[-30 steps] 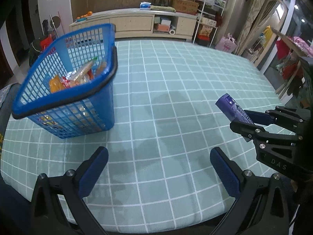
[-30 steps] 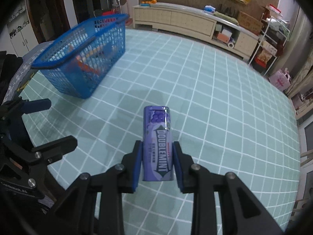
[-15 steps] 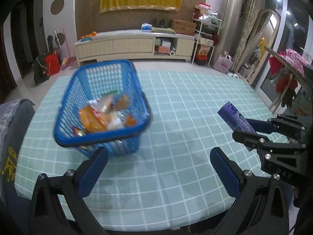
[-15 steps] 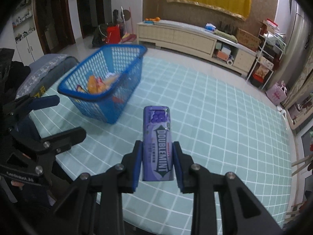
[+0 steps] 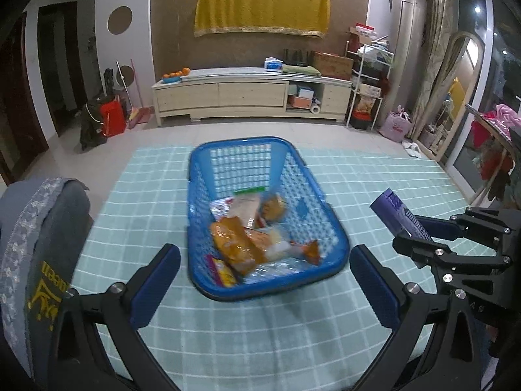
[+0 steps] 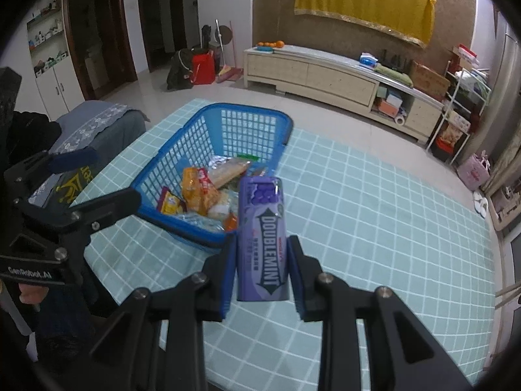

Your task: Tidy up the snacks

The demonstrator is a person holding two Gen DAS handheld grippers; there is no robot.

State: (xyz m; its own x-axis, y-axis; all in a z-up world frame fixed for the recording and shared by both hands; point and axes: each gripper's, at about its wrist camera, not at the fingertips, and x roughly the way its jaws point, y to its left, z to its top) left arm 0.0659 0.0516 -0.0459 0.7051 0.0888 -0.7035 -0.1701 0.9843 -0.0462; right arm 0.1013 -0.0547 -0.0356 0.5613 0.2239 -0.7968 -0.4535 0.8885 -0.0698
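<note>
- Right wrist view: right gripper (image 6: 262,270) is clamped on the purple Doublemint gum pack (image 6: 263,239), and it's now way closer to the blue basket (image 6: 162,176) than a second ago.
- Left gripper (image 5: 265,288) wide open, empty, basket right ahead.
- Drop-in looks next.

A yellow cloth (image 5: 260,5) hangs on the brown wall above a long pale sideboard (image 5: 250,94) with oranges (image 5: 177,73) at its left end. A red bag (image 5: 112,119) sits on the floor left of it, and a white wire shelf (image 5: 366,88) stands to its right.
</note>
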